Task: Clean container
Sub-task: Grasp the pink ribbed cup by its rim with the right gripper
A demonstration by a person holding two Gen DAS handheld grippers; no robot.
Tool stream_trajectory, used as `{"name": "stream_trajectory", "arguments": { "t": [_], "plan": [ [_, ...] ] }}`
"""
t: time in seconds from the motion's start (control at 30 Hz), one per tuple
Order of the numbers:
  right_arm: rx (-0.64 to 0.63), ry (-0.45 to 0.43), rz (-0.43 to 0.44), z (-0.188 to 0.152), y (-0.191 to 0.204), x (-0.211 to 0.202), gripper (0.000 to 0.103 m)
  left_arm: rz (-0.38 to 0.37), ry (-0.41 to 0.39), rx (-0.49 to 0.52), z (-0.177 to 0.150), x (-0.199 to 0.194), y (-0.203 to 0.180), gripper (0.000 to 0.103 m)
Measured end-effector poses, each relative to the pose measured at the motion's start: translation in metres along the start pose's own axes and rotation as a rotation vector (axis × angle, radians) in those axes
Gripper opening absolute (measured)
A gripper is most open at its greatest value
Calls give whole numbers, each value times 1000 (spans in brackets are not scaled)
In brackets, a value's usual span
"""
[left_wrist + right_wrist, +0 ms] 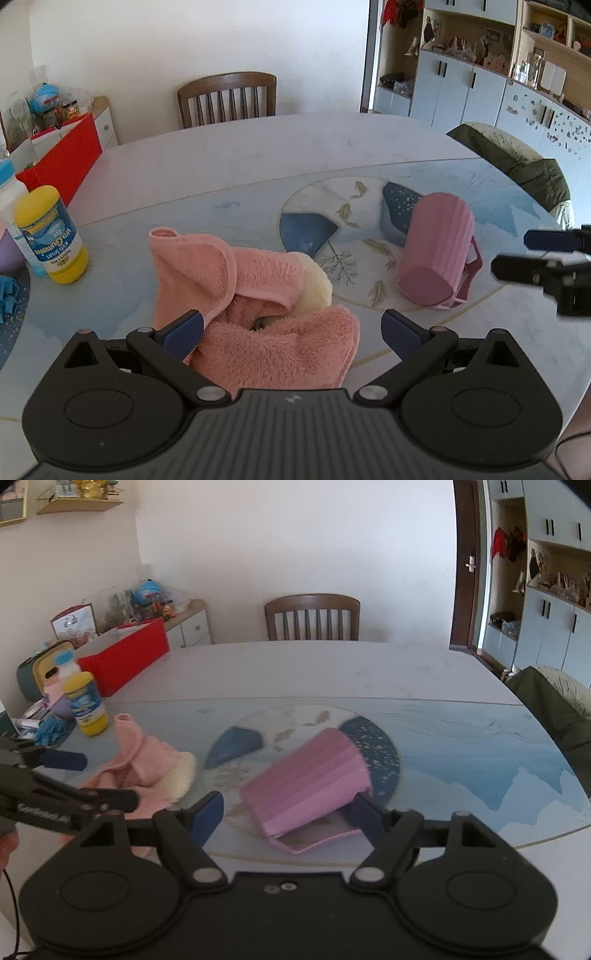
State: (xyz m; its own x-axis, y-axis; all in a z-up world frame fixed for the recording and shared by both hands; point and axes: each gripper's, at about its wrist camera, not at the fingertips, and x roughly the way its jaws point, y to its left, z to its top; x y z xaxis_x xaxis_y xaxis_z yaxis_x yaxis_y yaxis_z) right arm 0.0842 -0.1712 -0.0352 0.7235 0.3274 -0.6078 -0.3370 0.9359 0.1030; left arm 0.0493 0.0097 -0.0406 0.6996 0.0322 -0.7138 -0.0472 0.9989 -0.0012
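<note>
A ribbed pink cup (pixel 436 251) (pixel 306 786) lies on its side on the patterned table (pixel 258 155), its base toward the cameras and its handle (pixel 314 840) against the tabletop. My right gripper (pixel 286 816) (pixel 509 253) is open, with the cup's near end between its fingers; the right finger is at the cup's wall and the left finger stands apart. A crumpled pink towel (pixel 258 314) (pixel 147 764) with a cream underside lies left of the cup. My left gripper (pixel 291 328) (pixel 96 781) hangs open over the towel's near edge.
A yellow bottle (pixel 51 236) (pixel 86 705) and a white bottle with a blue cap (pixel 9 188) stand at the table's left, with blue gloves (pixel 50 731) beside them. Behind the table are a wooden chair (pixel 227 98) and a red box (pixel 125 657). A green-covered seat (pixel 517 162) is on the right.
</note>
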Motion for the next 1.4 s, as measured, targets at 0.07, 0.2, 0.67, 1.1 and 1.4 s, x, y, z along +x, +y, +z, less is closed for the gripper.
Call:
{"name": "stream_trajectory", "arguments": {
  "t": [0.07, 0.2, 0.67, 1.1, 1.4],
  "plan": [
    [13, 4, -15, 3, -12, 5, 76, 11, 9, 9, -1, 6, 0, 103],
    [35, -12, -66, 14, -38, 12, 75, 20, 28, 24, -4, 15, -2, 103],
    [-62, 145, -107, -12, -64, 60, 68, 23, 58, 111, -17, 40, -1, 103],
    [-33, 166, -25, -11, -55, 77, 26, 13, 76, 51, 7, 55, 31, 103],
    [9, 148, -14, -14, -51, 78, 13, -28, 107, 70, -9, 80, 30, 102]
  ]
}}
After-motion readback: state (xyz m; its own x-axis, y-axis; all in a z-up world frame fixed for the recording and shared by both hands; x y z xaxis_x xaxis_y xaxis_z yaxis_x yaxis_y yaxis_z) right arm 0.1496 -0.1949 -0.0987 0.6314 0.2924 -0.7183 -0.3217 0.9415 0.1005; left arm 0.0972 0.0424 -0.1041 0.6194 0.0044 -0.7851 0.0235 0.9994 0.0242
